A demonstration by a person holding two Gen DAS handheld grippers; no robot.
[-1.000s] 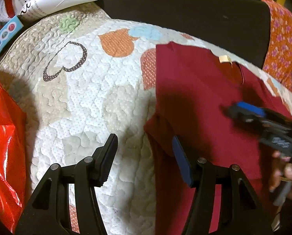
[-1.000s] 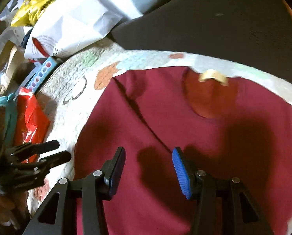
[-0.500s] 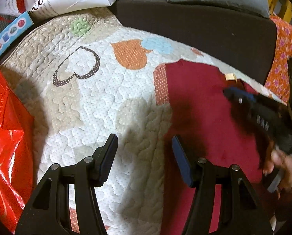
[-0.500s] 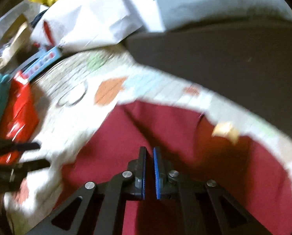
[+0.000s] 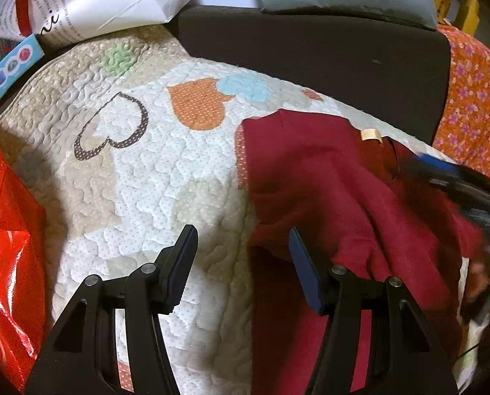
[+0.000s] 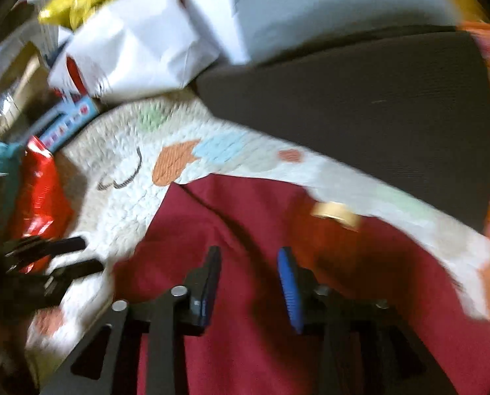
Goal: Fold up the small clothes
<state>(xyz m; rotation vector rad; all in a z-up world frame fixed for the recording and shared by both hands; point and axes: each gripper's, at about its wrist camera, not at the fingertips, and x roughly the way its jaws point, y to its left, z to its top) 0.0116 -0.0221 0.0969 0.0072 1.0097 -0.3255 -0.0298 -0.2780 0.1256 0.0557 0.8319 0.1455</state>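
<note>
Shirt (image 5: 327, 191) lies on quilt (image 5: 146, 181), bag (image 5: 5, 247) left

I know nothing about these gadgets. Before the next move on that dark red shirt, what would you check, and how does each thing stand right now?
1. Left gripper free to grab: ok, open, nothing between its fingers.
2. Right gripper free to grab: ok, its jaws have just been opening and nothing is pinched.
3. Shirt lying flat: not ok, its near left part is bunched and lifted.
4. Neck label in sight to show which end is the top: ok.
5. Room on the quilt to fold onto: ok, the left side is bare.
6. Sharp view from the right gripper: not ok, blurred.
</note>
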